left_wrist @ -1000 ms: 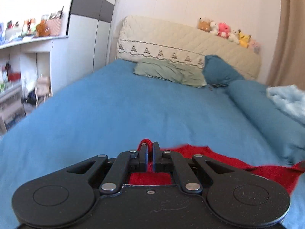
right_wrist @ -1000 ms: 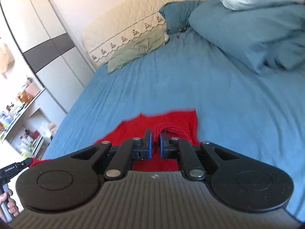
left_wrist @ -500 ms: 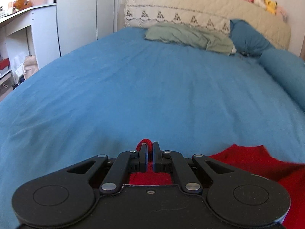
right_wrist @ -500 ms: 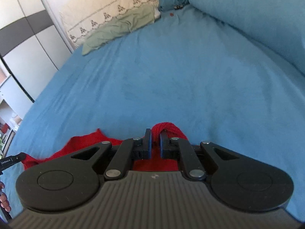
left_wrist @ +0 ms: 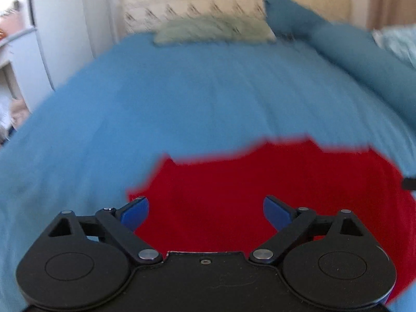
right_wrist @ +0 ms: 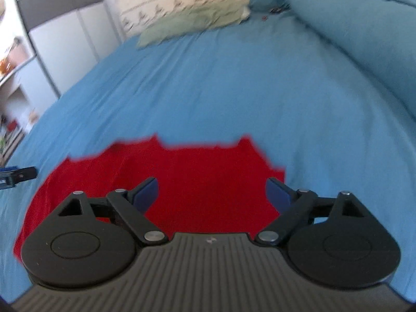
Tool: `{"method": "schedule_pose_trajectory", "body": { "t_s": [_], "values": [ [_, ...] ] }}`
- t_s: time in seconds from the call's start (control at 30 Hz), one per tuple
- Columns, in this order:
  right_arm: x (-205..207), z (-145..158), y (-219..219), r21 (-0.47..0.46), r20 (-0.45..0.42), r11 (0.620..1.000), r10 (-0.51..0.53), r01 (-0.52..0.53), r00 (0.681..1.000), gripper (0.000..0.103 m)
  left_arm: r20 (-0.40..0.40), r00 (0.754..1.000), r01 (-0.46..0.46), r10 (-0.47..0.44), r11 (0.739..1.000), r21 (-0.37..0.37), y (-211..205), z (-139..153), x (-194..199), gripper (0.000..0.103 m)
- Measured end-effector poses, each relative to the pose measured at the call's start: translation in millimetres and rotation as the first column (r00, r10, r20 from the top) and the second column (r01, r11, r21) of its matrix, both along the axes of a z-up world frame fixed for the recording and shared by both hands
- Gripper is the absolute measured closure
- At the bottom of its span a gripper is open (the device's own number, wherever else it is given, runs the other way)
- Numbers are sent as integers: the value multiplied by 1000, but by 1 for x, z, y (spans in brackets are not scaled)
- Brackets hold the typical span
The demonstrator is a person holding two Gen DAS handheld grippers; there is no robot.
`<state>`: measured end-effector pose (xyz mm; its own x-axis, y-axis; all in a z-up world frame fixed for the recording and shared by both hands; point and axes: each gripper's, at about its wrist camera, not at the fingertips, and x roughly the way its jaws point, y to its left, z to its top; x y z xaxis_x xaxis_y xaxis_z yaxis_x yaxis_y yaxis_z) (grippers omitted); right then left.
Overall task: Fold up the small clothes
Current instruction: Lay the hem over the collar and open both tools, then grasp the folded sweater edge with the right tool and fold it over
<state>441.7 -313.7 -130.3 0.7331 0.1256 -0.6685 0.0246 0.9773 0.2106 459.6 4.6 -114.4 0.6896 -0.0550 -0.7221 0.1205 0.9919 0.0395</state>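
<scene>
A red knit garment (left_wrist: 260,195) is released onto the blue bedsheet (left_wrist: 182,98), flat for folding, as the left gripper (left_wrist: 205,212) and right gripper (right_wrist: 212,193) are being opened, nothing between their jaws.

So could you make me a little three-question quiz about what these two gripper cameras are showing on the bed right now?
1. True or false: the left gripper is clamped on the bright red knitted garment.
2. Multiple choice: the red garment lies on A) a white desk, B) the blue bed sheet, C) the pale green pillow.
3. Fill in: in the right wrist view, the right gripper has its jaws spread ____.

Key
1. False: its jaws are opening, and the blue pads stand wide apart over the cloth.
2. B.
3. Wide; they too are opening, pinching nothing.
</scene>
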Motion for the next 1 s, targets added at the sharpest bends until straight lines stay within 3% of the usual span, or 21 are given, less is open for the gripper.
{"method": "schedule_pose_trajectory", "body": {
  "t_s": [0.1, 0.2, 0.3, 0.47, 0.57, 0.73, 0.87, 1.0],
  "values": [
    [-9, -19, 7, -15, -54, 1000, 4, -5, 999, 0, -79, 997, -9, 8, 1000, -16, 2, -27, -13, 6],
    [-17, -37, 7, -23, -83, 1000, -11, 9, 996, 0, -115, 993, -30, 32, 999, 19, 6, -46, -21, 6],
    [-19, -45, 11, -64, -75, 998, 0, -5, 997, 0, -96, 995, -24, 24, 1000, 8, 9, -50, -27, 4],
    [-20, -45, 18, -97, -71, 995, -9, 3, 997, 0, -132, 990, -34, 38, 999, 36, 0, -45, -16, 2],
    [-24, -28, 21, -135, -58, 991, -10, 3, 998, 0, -134, 991, -24, 31, 998, 51, -8, -31, -15, 4],
    [-59, 32, 20, -192, 47, 981, -8, 17, 999, 0, -51, 998, 27, -22, 995, 93, -23, 12, -32, 2],
    [-92, 55, 10, -133, -5, 987, -89, 88, 996, 0, -47, 997, 67, -63, 994, 92, -42, 32, -51, 1],
    [-120, 45, 4, -68, -86, 979, -196, 190, 977, 0, -93, 991, 101, -95, 993, 66, -64, 29, -65, 2]
  ]
}}
